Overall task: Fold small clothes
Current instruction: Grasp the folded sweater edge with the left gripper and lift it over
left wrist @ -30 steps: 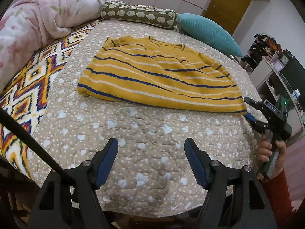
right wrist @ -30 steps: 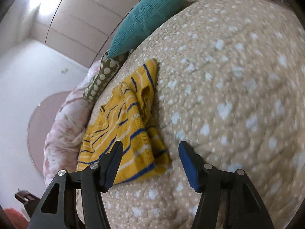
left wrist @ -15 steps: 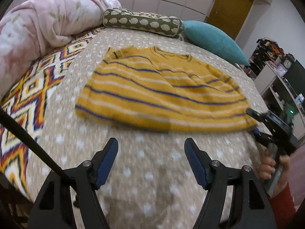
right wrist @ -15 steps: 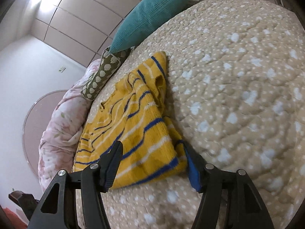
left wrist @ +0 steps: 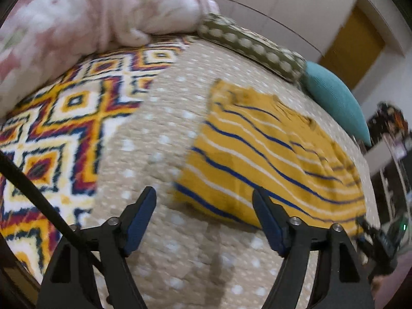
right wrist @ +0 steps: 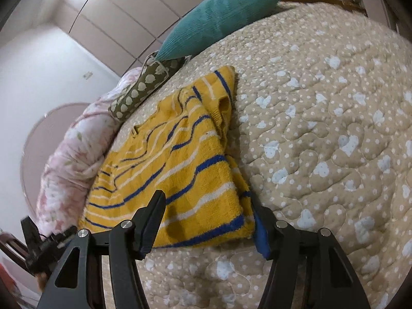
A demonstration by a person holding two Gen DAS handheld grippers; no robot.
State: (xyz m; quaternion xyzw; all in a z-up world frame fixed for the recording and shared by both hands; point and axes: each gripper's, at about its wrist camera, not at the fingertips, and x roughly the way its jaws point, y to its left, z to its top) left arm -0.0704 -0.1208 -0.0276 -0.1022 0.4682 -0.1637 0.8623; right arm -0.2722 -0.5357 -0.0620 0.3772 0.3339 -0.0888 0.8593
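Note:
A yellow sweater with blue and white stripes lies flat on the beige quilted bed; it also shows in the right wrist view. My left gripper is open, its jaws astride the sweater's near left hem corner, just above the quilt. My right gripper is open, its jaws astride the sweater's near right hem corner, with the hem lying between the fingers. The right gripper also shows at the far right of the left wrist view.
A pink floral duvet, an olive patterned bolster and a teal pillow line the bed's far side. A geometric patterned blanket covers the left. Cupboards and a door stand behind.
Both grippers have moved forward to the sweater's hem. The left has swung left to the left corner; the right now has the right corner between its open jaws.

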